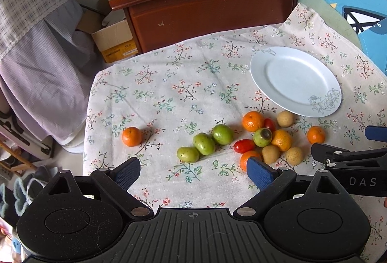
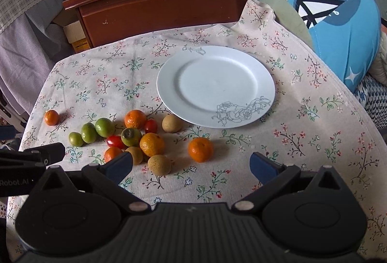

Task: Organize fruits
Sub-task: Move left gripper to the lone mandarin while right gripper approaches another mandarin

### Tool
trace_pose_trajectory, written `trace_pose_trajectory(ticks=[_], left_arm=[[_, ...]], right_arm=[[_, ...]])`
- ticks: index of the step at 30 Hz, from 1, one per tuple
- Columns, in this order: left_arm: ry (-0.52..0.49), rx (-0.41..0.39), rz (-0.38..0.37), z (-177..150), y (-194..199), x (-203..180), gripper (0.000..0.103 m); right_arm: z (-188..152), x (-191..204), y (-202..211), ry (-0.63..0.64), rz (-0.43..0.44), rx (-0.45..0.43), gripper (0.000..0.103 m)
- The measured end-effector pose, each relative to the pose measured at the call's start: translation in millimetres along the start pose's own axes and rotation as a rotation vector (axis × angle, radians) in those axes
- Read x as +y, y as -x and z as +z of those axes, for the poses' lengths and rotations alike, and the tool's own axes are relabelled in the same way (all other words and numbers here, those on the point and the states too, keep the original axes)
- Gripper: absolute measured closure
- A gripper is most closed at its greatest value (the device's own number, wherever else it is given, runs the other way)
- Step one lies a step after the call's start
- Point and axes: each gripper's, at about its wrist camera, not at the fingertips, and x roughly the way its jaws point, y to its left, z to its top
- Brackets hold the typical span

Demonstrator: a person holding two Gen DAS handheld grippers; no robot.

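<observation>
Up close, the cloth-covered surface (image 2: 314, 117) lies bare to the right of the white plate (image 2: 215, 84) as far as its right edge, and the near strip is bare too. Fruits (image 2: 152, 144) cluster just left of and below the plate, one orange (image 1: 131, 136) well apart near the left edge. Both the left tool (image 1: 193, 171) and right tool (image 2: 191, 166) hang wide apart over the cloth, holding and touching nothing.

I am in a lived-in home room: a floral tablecloth (image 2: 302, 132) covers my table, a scuffed wooden cabinet (image 1: 208, 9) stands at twelve o'clock, clothes (image 1: 36, 45) hang at ten o'clock, blue bedding (image 2: 338, 9) lies at two o'clock.
</observation>
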Motion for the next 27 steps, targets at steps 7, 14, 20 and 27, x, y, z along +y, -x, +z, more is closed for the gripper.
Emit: trace_pose_trajectory(ticks=[7,14,20,27], left_arm=[[0.003,0.026,-0.011,7.1,-13.4,16.0,0.007],[0.043,0.049,-0.018,16.3,-27.0,42.4,0.007],[0.064,0.054,-0.008,20.9,-38.2,55.6,0.007],[0.087,0.064,0.013,27.1,-47.7,76.0,0.007]], right_arm=[[-1.5,-3.3,-5.9,-0.019,0.03,-0.009,0.001],[-3.4,2.4,-8.2,0.007,0.064,-0.02,0.002],[-4.9,12.3,-7.2,0.057,0.098,-0.054,0.003],[-4.5,9.6,-7.5,0.026,0.112,-0.053,0.003]])
